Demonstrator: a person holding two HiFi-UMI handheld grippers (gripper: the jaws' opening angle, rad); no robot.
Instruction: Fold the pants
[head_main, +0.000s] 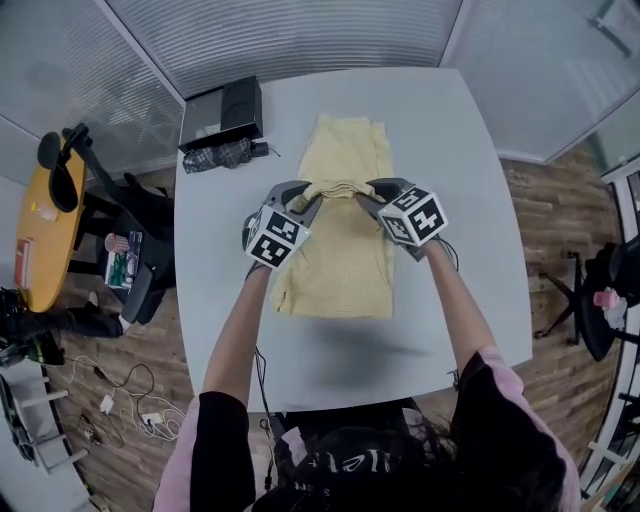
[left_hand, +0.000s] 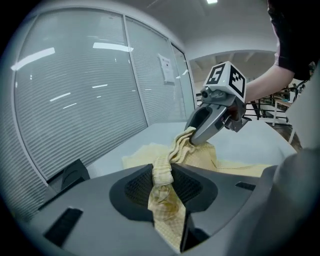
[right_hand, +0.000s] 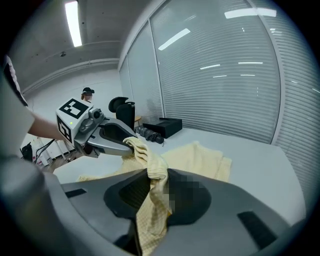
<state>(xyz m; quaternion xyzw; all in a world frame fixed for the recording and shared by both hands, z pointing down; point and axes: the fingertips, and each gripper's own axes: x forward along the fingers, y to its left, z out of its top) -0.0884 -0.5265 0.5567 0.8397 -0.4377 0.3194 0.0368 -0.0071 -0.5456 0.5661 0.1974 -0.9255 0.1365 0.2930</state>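
Looking down, head view: yellow pants (head_main: 335, 270) on table (head_main: 480, 200), one end lifted between left hand-held gripper (head_main: 312, 196) and right hand-held gripper (head_main: 362, 192). Left gripper view: jaws clamped on pants. Right gripper view: same.

We reach both arms forward, our left forearm (head_main: 238, 335) and right forearm (head_main: 462, 312) bare and converging. Our left hand-held gripper (head_main: 312, 197) and right hand-held gripper (head_main: 366, 196) tilt downward, tips pointing toward each other, each clamped on a bunched edge of the pants (head_main: 340, 250).
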